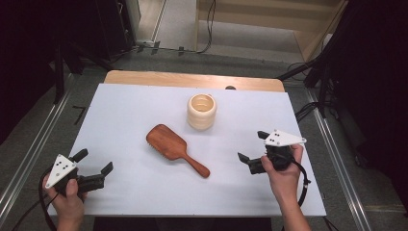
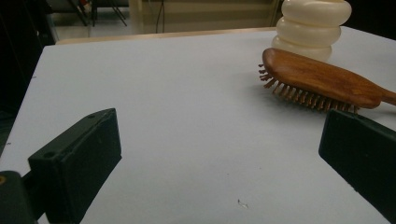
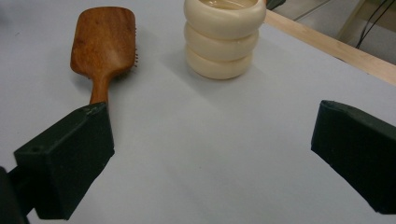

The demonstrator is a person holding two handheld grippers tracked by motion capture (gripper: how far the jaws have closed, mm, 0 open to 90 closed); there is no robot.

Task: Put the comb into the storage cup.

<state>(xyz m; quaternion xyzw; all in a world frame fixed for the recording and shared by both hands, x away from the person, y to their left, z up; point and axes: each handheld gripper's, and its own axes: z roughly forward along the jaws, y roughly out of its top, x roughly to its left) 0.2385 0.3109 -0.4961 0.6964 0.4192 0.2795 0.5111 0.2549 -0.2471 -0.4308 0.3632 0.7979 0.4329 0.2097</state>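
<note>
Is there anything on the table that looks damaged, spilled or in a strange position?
Nothing stands out. The wooden hairbrush lies flat with its bristles down, the cream ribbed cup stands upright behind it, and no spill shows on the white table. The left gripper and right gripper are open, touching neither.

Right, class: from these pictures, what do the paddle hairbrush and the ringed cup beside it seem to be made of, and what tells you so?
Paddle hairbrush: looks like reddish-brown wood with a smooth, slightly glossy finish; grain streaks show on its back, and the bristle pins look wooden too.

Ringed cup: cream, smooth and faintly shiny, formed as three stacked rings; probably glazed ceramic, though moulded plastic cannot be ruled out.
</note>
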